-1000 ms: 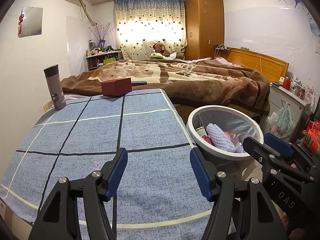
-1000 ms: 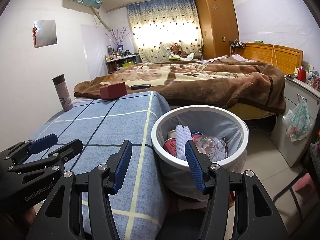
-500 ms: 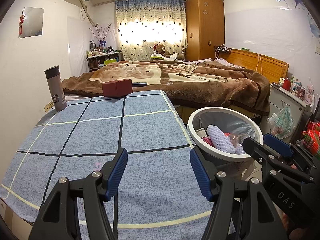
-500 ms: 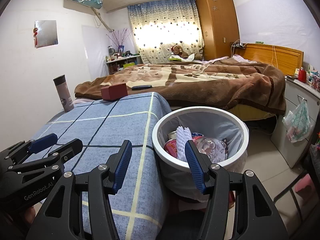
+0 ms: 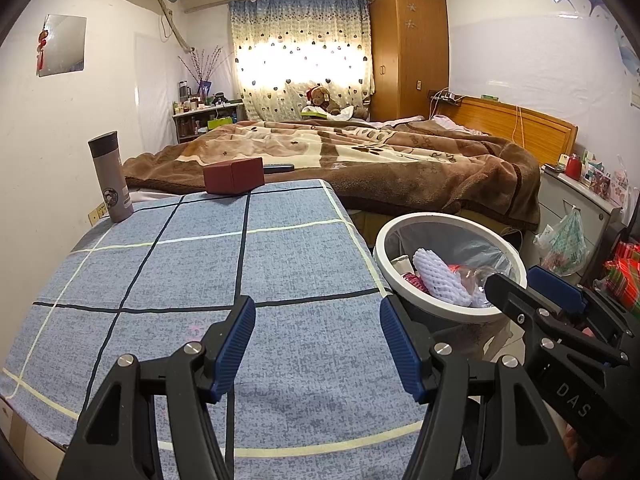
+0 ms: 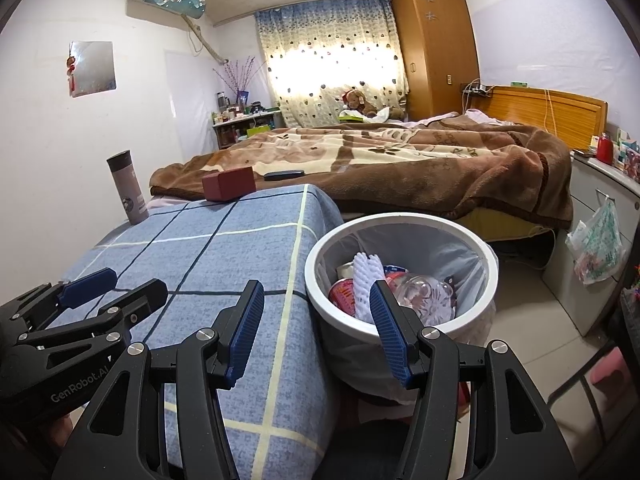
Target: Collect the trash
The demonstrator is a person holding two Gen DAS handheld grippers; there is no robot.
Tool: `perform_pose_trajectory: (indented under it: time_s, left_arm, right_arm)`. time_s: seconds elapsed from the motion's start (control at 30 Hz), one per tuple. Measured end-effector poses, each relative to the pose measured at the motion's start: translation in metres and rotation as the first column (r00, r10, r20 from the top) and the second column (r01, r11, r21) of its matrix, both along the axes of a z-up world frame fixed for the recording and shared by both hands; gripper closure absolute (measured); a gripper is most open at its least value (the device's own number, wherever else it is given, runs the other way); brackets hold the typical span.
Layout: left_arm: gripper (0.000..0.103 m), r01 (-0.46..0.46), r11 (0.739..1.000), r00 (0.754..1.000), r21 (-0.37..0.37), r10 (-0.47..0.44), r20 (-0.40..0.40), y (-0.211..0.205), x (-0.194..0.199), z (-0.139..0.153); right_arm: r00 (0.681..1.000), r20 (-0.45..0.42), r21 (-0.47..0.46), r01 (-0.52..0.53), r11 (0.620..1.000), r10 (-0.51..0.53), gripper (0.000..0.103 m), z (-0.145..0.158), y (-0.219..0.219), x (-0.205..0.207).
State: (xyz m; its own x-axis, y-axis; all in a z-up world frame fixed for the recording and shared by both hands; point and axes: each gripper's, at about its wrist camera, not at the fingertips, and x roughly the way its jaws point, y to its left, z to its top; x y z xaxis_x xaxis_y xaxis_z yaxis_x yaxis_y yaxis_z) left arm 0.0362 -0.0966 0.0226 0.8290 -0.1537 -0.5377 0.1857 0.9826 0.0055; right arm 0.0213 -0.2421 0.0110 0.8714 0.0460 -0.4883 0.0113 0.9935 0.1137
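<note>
Trash [image 6: 394, 292] sits in a white bin [image 6: 320, 304] on the floor, just beside the table's right edge: a white foam net, a clear crumpled bottle and red wrappers. In the left wrist view the bin [image 5: 382, 256] is at three o'clock; in the right wrist view it is dead centre.

The table [image 5: 280, 264] wears a blue cloth with dark and pale grid lines, and its near part is bare. At its far end, towards eleven o'clock, a grey flask [image 5: 110, 178] stands upright; at twelve o'clock a red box [image 5: 234, 176] lies on the far edge. Beyond is a bed [image 5: 360, 160] under a brown blanket, with a dark remote [image 6: 284, 175] on it near the box. Farther off are a curtained window and a wooden wardrobe [image 5: 408, 52] at one o'clock.

The left claw [image 5: 318, 342] hovers over the cloth, jaws apart, with nothing between them. The right claw [image 6: 316, 332] hangs over the table edge and bin rim, jaws likewise apart and empty.
</note>
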Motion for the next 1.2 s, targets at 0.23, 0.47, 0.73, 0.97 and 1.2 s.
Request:
perform_pose_trajectory:
  time_s: [0.23, 0.47, 0.73, 0.97, 1.2]
  left_arm:
    - [0.036, 0.0, 1.0, 1.0, 0.002, 0.0, 0.0, -0.0012, 0.0001, -0.0011]
    - [0.036, 0.0, 1.0, 1.0, 0.002, 0.0, 0.0, -0.0019, 0.0007, -0.0015]
    - [0.036, 0.002, 1.0, 1.0, 0.002, -0.002, -0.002, -0.0025, -0.0003, -0.0038]
    - [0.036, 0.004, 1.0, 1.0, 0.003, -0.004, -0.001, -0.0027, -0.0011, -0.0054]
    - [0.036, 0.002, 1.0, 1.0, 0.003, -0.002, -0.001, -0.0028, -0.0014, -0.0059]
  right_arm:
    - [1.0, 0.0, 0.001, -0.001, 1.0, 0.001, 0.046, 0.0003, -0.0004, -0.0001]
    - [1.0, -0.001, 0.001, -0.003, 1.0, 0.003, 0.046, -0.0001, 0.0, 0.0]
    - [1.0, -0.002, 0.004, -0.003, 1.0, 0.003, 0.046, -0.0006, -0.0003, 0.0001]
    - [1.0, -0.002, 0.01, 0.0, 1.0, 0.0, 0.046, -0.0003, -0.0013, 0.0013]
    - [1.0, -0.003, 0.012, 0.0, 1.0, 0.0, 0.046, -0.0008, -0.0012, 0.0017]
